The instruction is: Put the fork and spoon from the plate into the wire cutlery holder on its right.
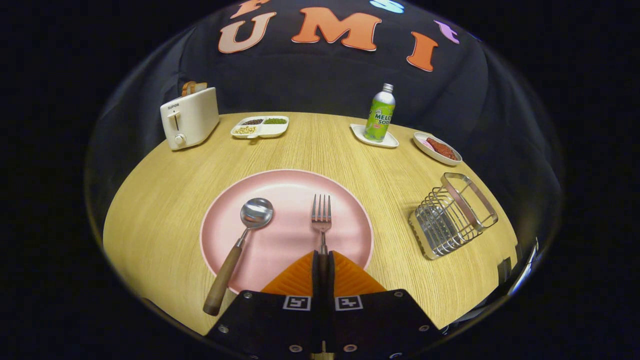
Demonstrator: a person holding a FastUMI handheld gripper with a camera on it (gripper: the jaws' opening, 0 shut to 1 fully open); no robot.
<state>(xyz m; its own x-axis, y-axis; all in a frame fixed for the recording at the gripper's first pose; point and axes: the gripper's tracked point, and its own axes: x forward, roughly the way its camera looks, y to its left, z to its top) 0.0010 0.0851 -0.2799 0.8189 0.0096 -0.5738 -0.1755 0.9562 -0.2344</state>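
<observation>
Fisheye camera rides low, looking forward across the table [165, 200] toward the booth wall [325, 80].

Pale pink plate [280, 200] on my light wood-grain counter [165, 200].

On the plate, a silver spoon [243, 237] with a brown wooden handle and a silver fork [321, 220]; right of the plate, a bare-metal wire cutlery holder [452, 215]. Beyond the plate: a cream toaster [189, 117], a green bottle [379, 113] with a silver cap, and white dishes [260, 127].

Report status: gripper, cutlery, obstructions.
Gripper shut on steel fork handle over pink plate. Wooden-handled spoon on plate. Wire cutlery holder right of plate, path looks open.
</observation>
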